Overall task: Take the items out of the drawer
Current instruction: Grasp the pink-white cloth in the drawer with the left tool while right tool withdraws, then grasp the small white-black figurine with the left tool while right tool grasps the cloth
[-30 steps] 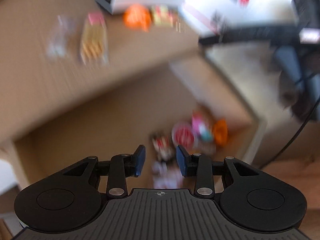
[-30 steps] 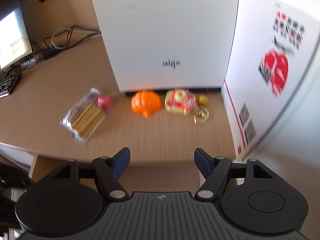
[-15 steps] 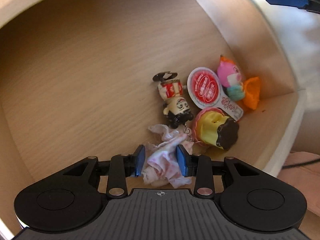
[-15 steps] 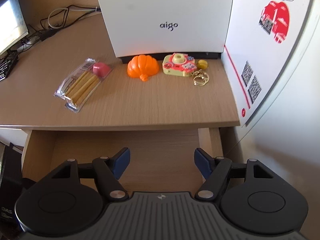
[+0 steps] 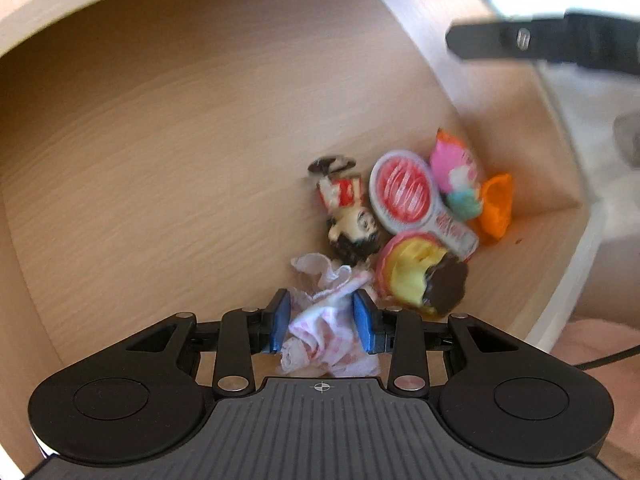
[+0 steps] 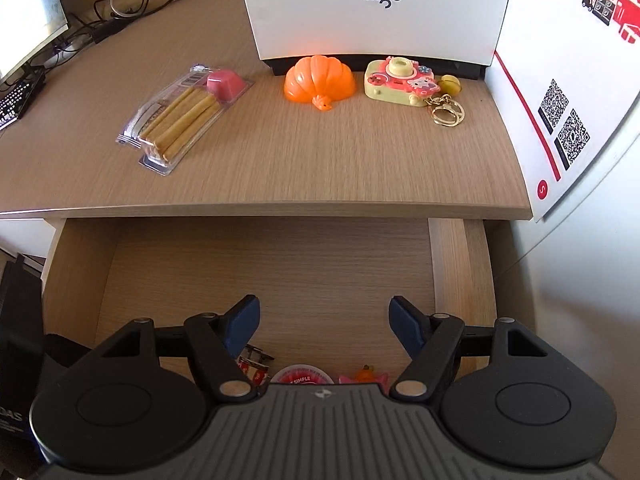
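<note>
The wooden drawer (image 5: 160,160) stands pulled out. A heap of small toys lies in its right front corner: a little figurine (image 5: 348,216), a round red-and-white tag (image 5: 404,190), a pink toy (image 5: 456,168), an orange piece (image 5: 496,208) and a yellow cupcake toy (image 5: 420,276). My left gripper (image 5: 321,320) is low inside the drawer, narrowly open, with a crumpled pink-and-white cloth (image 5: 324,336) filling the gap between its blue pads. My right gripper (image 6: 324,320) hovers wide open and empty over the drawer (image 6: 280,272), above the toys.
On the desktop (image 6: 300,160) lie a pack of biscuit sticks (image 6: 184,112), an orange pumpkin toy (image 6: 320,80) and a camera keychain (image 6: 400,80). Behind them stands a white box (image 6: 372,0), with a printed carton (image 6: 560,80) at the right. A monitor (image 6: 28,20) stands far left.
My left gripper dropped from above the desk into the drawer and came around the cloth, its jaw width unchanged. The right gripper drew back and lowered, bringing the open drawer into view.
</note>
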`<state>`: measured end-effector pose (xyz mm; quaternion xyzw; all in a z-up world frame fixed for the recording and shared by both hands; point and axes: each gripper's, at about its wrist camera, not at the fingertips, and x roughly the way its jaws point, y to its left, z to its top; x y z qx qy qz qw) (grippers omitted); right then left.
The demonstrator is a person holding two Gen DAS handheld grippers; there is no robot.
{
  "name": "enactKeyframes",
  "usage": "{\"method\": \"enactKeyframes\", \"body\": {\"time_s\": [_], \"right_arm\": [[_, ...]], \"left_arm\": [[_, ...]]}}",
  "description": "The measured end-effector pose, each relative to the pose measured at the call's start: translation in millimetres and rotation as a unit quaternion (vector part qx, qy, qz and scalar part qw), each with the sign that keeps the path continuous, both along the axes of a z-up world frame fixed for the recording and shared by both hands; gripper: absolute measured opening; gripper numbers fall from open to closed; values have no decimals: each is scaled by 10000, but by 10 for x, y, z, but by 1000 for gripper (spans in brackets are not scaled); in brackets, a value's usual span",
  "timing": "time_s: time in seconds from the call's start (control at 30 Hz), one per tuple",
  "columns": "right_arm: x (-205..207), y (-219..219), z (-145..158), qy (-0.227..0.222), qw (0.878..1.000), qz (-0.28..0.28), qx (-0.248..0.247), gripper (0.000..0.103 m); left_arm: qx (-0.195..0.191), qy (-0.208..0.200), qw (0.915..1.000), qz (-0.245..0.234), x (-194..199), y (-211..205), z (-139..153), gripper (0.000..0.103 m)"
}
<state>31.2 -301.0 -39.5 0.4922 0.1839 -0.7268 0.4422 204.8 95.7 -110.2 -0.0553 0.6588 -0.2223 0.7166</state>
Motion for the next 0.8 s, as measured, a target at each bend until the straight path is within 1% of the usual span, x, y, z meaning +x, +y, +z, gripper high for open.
{"method": "enactKeyframes", "body": {"time_s": [0.07, 0.13, 0.17, 0.2, 0.33, 0.47, 0.5, 0.57, 0.63, 0.67, 0.7, 0.73, 0.8], "right_arm": [[-2, 7, 12, 42, 10000, -27, -4, 72], [-4, 10, 23, 86, 9999, -55, -13, 72], [-6, 12, 25, 97, 9999, -71, -15, 72], [-10, 12, 21, 93, 9999, -95, -17, 72], [-21, 15, 4, 82, 9998, -157, 4, 72], [-34, 20, -2, 132, 9997, -219, 7, 72], [-41, 21, -4, 151, 9996, -244, 11, 72], [-56, 27, -9, 189, 9994, -287, 14, 72], [-75, 34, -19, 202, 9992, -333, 13, 73], [-84, 37, -27, 196, 9991, -367, 13, 73], [-96, 41, -36, 185, 9990, -409, 13, 73], [-107, 44, -45, 175, 9988, -448, 18, 73], [-139, 51, -60, 136, 9983, -561, 25, 73]], "left_arm": [[-275, -73, 9990, 345, 58, 116, 72, 37], [-540, -101, 9953, 801, 132, 234, 110, 37], [-601, -95, 9934, 968, 173, 260, 114, 37], [-612, -94, 9927, 1037, 228, 217, 98, 37], [-551, -44, 9928, 1062, 335, 45, -13, 37], [-251, 69, 9954, 920, 402, -106, -175, 36], [-279, 11, 9958, 877, 417, -104, -198, 36], [-235, -13, 9966, 784, 432, -150, -190, 36], [-280, -14, 9967, 764, 444, -172, -194, 36], [-265, -7, 9968, 752, 451, -175, -194, 34], [-198, 34, 9970, 745, 461, -153, -181, 31], [-213, 148, 9967, 771, 471, -108, -171, 31], [-371, 295, 9953, 849, 461, 4, -138, 31]]}}
